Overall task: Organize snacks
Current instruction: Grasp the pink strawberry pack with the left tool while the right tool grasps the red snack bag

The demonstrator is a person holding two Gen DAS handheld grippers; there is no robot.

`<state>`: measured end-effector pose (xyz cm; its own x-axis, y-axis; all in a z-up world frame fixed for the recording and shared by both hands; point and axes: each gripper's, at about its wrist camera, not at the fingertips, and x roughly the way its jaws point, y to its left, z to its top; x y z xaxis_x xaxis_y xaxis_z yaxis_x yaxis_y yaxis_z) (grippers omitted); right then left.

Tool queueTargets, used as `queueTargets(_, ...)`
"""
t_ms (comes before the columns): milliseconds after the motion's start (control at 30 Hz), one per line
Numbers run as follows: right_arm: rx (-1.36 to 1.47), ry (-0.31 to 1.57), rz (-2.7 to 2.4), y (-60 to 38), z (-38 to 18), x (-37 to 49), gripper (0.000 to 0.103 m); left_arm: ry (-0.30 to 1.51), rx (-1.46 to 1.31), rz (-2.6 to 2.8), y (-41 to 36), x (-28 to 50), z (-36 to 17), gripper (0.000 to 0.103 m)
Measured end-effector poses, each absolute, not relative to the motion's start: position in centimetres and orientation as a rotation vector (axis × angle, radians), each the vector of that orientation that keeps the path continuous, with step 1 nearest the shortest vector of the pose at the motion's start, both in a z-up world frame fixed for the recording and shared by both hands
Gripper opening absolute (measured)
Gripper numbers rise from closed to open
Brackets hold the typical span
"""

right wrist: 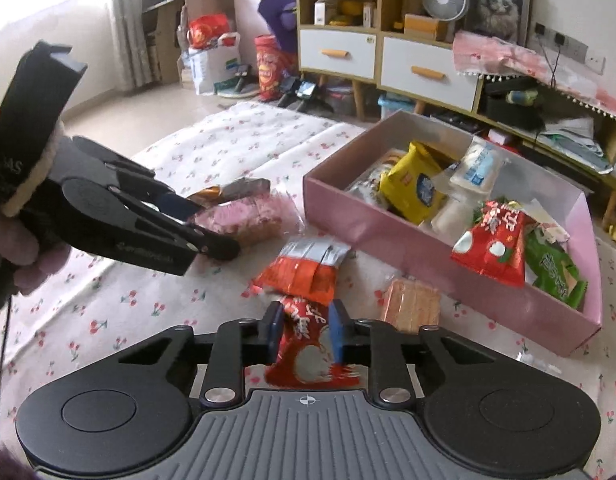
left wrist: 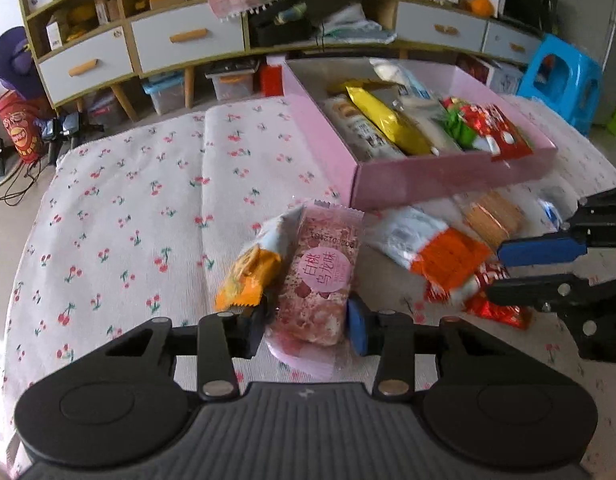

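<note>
I've got L gripper clenched on pink plastic-wrapped nougat bar & R gripper on red foil snack pack, both just beside pink cardboard box; next: lift, drop inside.

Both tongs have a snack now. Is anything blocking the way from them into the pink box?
Nothing visible stands in the way. Only the near wall of the pink cardboard box must be cleared. An orange-and-silver wrapped snack and a clear pack of biscuits lie flat on the cloth between.

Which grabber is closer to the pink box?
Right. The right gripper pinches a red packet just in front of the pink box; the left gripper clamps a pink snack farther off.
</note>
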<state>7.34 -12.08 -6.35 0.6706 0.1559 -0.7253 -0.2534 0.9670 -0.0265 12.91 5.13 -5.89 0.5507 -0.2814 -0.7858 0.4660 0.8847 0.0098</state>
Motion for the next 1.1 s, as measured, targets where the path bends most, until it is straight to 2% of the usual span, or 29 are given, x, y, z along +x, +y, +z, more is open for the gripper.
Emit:
queueTargets(333,-0.156,0.890,0.284,-11.1,-6.1,5.1,0.021,1.000,0.264,-0.545,5.7,10.4,-5.4,0.039)
queueTargets(367,-0.150,0.883,0.281,-11.1,-6.0,5.0,0.029,1.002,0.268,-0.550,5.6,10.2,-5.3,0.042)
queueTargets(400,-0.143,0.875,0.274,-11.2,-5.8,4.9,0.030,1.002,0.270,-0.553,5.7,9.9,-5.3,0.047)
queueTargets(433,-0.143,0.869,0.269,-11.3,-5.6,5.0,0.037,0.998,0.271,-0.554,5.7,9.8,-5.3,0.048)
queueTargets(533,-0.165,0.835,0.234,-11.4,-5.6,5.4,0.068,0.982,0.287,-0.550,5.5,9.6,-5.4,0.052)
queueTargets(567,-0.177,0.826,0.224,-11.5,-5.7,5.6,0.070,0.974,0.293,-0.546,5.3,9.7,-5.5,0.054)
queueTargets(833,-0.254,0.857,0.202,-10.8,-7.9,8.0,0.069,0.935,0.270,-0.500,4.6,10.6,-5.2,0.055)
queueTargets(900,-0.272,0.850,0.207,-10.5,-7.8,8.0,0.059,0.926,0.265,-0.497,4.5,10.8,-5.3,0.055)
queueTargets(933,-0.263,0.859,0.228,-10.4,-7.8,8.1,0.047,0.921,0.267,-0.496,4.5,10.8,-5.3,0.054)
queueTargets(967,-0.249,0.866,0.236,-10.4,-7.7,8.1,0.039,0.918,0.269,-0.495,4.5,10.8,-5.4,0.054)
queueTargets(1100,-0.244,0.884,0.238,-10.2,-7.6,7.8,0.038,0.923,0.251,-0.491,4.5,11.1,-5.9,0.053)
